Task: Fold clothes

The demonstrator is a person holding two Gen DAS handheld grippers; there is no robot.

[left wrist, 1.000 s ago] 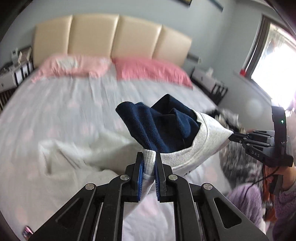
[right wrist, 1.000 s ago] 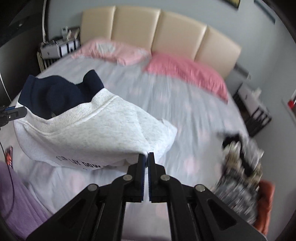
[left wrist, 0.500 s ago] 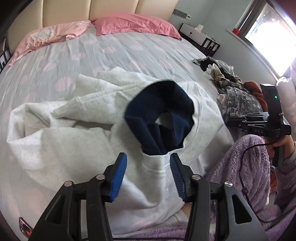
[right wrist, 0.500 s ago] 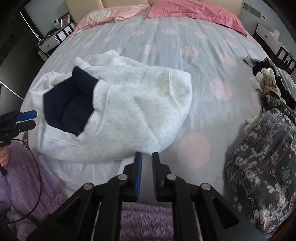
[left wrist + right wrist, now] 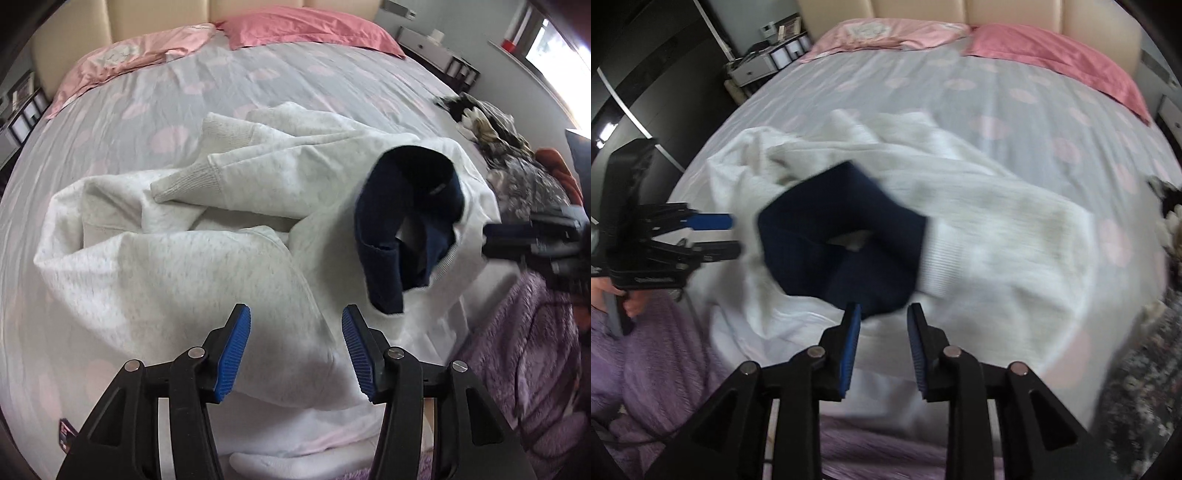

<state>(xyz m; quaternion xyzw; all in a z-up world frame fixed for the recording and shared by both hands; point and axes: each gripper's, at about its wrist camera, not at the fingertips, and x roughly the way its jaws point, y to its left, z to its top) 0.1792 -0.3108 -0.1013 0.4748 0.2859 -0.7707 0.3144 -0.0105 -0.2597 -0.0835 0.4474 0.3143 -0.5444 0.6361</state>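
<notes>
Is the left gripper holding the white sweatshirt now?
No, the left gripper is open above the white sweatshirt, its pads clear of it.

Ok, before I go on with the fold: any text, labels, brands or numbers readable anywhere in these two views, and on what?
None can be read.
Raised lettering on the left gripper body in the right wrist view: too blurred.
Small card at the bed edge, left wrist view: print too small.
Dark tag inside the navy collar of the white sweatshirt: no legible text.
Pale pink pillow: faint printed design, unreadable.
</notes>
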